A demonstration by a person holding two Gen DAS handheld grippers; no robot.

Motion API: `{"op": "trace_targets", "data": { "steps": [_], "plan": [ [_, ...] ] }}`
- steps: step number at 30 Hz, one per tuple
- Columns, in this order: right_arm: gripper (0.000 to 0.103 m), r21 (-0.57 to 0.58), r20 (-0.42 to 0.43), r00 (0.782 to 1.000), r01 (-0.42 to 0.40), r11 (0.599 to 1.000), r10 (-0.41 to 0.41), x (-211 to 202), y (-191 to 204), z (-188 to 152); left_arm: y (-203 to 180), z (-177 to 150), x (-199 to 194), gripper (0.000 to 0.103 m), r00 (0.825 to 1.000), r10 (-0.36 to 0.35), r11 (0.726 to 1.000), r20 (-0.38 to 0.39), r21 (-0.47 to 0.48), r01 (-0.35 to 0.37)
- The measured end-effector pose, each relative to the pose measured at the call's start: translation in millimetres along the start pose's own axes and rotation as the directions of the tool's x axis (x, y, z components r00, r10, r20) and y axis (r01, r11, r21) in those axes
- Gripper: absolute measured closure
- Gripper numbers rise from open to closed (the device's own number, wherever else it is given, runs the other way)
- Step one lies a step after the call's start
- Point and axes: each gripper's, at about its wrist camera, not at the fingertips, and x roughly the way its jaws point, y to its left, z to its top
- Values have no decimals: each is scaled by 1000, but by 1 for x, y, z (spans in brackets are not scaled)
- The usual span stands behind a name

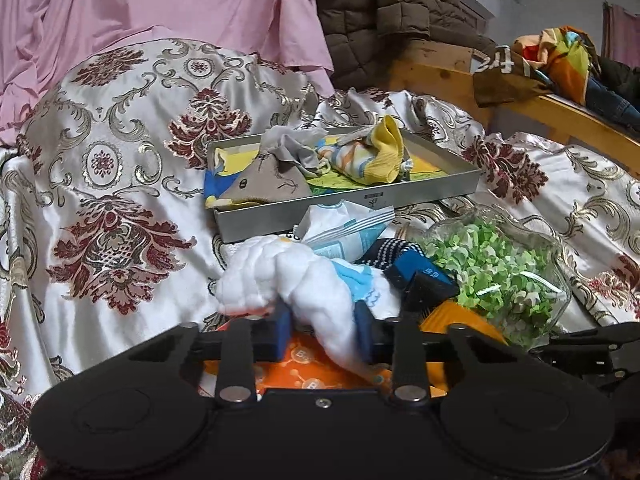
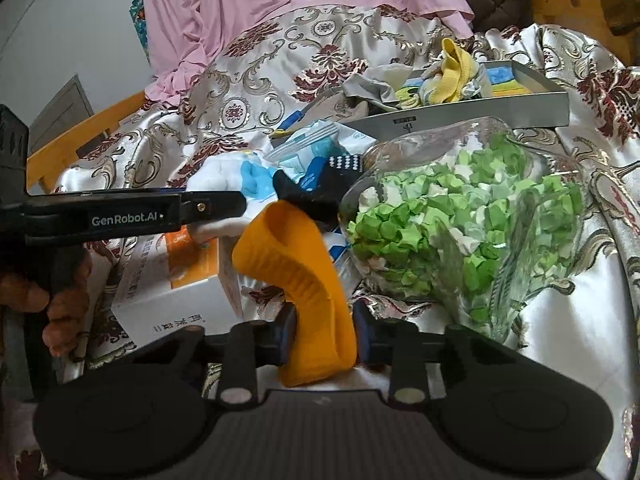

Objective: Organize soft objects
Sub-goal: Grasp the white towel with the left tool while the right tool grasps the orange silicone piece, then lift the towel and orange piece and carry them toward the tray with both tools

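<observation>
The left tongs [image 1: 322,330] are seen clamped on a white fluffy sock [image 1: 304,280], held just above an orange-and-white box [image 1: 312,372]. The right tongs [image 2: 322,334] are closed on an orange sock [image 2: 296,276], beside a glass bowl [image 2: 532,216] filled with green paper pieces. Behind these, a dark dotted sock [image 1: 394,254] is noted. Farther back, a metal tray [image 1: 348,208] holding socks is set on the patterned bedspread [image 1: 112,152].

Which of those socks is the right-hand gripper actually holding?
The plain orange sock, pinched in the right gripper. The white-and-blue sock sits in the left gripper.
</observation>
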Motion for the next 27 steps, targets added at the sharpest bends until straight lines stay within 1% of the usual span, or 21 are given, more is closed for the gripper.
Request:
{"op": "trace_targets", "data": {
  "steps": [1, 3, 6, 12, 15, 22, 27],
  "plan": [
    [75, 2, 1, 1000, 2, 1000, -2, -1, 0, 0, -1, 0, 0, 79, 1000, 1, 1000, 1, 10, -1],
    [79, 0, 6, 1000, 4, 1000, -4, -2, 0, -1, -3, -1, -1, 85, 1000, 6, 1000, 7, 28, -6],
    [86, -9, 20, 1000, 8, 1000, -8, -6, 2, -1, -3, -3, -4, 89, 1000, 5, 1000, 26, -1, -5],
    [95, -41, 46, 999, 19, 999, -17, -18, 9, -1, -10, -2, -18, 90, 999, -7, 1000, 34, -2, 7],
    [97, -54, 63, 998, 26, 998, -23, -28, 11, -1, -16, -4, -30, 90, 999, -2, 1000, 39, 5, 2],
    [97, -113, 133, 990, 61, 992, -45, -62, 21, -2, -17, 2, -62, 91, 997, 30, 998, 72, -64, -25],
    [97, -112, 193, 980, 66, 991, -44, -90, 24, 2, -28, 5, -89, 91, 991, 54, 997, 122, -55, -48]
  ]
}}
